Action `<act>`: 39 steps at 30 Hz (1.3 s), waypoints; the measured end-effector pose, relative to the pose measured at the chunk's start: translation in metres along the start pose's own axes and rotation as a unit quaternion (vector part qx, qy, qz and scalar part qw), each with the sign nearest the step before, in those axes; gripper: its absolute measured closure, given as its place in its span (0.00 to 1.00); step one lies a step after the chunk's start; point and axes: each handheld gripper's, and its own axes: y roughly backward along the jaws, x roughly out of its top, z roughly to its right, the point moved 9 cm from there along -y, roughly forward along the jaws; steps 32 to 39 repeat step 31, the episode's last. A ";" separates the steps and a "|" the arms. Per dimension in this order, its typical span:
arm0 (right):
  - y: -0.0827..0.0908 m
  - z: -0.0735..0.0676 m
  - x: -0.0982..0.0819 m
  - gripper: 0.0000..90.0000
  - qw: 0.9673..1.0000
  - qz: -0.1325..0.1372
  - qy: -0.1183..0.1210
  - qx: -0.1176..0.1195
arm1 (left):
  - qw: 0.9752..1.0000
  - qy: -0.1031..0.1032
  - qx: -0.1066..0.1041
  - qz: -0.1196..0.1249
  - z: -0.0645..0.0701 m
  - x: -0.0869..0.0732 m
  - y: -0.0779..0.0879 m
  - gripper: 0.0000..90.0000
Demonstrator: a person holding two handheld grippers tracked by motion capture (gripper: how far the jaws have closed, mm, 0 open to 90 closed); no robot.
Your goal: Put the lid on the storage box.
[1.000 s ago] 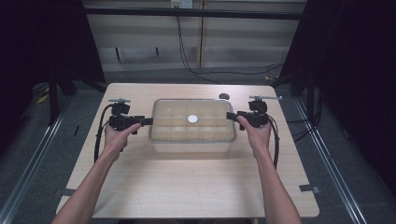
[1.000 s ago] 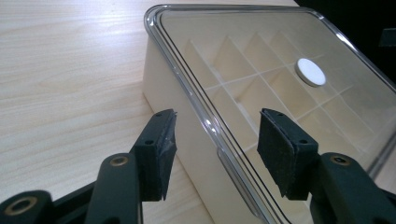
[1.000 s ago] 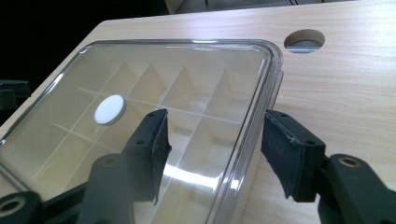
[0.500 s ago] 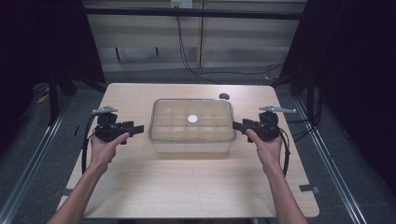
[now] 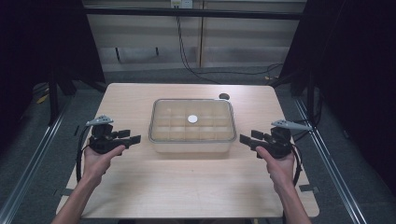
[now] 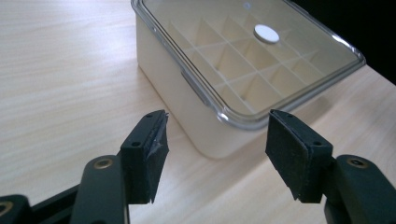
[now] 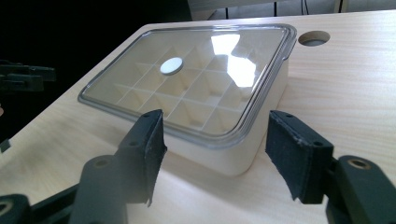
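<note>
Left hand-held gripper [image 5: 132, 139]: jaws spread wide, holding nothing, a little apart from the box's near end.
Right hand-held gripper [image 5: 246, 139]: jaws spread wide, empty.
Box [image 5: 192, 138]: lidded, with compartments, between both hand-held grippers, ahead of their jaws, touching neither.
Surface [image 5: 187, 186]: pale wood, under the box.

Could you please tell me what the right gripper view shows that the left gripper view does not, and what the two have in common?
Right gripper view alone: the round hole in the light wooden table, beyond the box's far corner, and bright light reflections on the lid.

Left gripper view alone: the small flat tab on the near edge of the clear plastic lid.

Both: a cream rectangular box with inner dividers, a round white disc at the lid's centre, and two open black jaws with the box beyond them.
</note>
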 end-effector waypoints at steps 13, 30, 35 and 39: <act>0.022 -0.005 -0.051 0.31 1.000 -0.021 -0.007 -0.014 | 0.999 -0.032 0.002 -0.015 0.019 -0.042 0.022 0.38; 0.037 -0.001 -0.103 0.27 0.998 -0.038 -0.024 -0.035 | 0.998 -0.013 0.021 -0.059 0.027 -0.111 0.029 0.33; 0.036 0.000 -0.104 0.26 0.998 -0.038 -0.025 -0.034 | 0.998 -0.007 0.016 -0.059 0.029 -0.112 0.027 0.32; 0.036 0.000 -0.104 0.26 0.998 -0.038 -0.025 -0.034 | 0.998 -0.007 0.016 -0.059 0.029 -0.112 0.027 0.32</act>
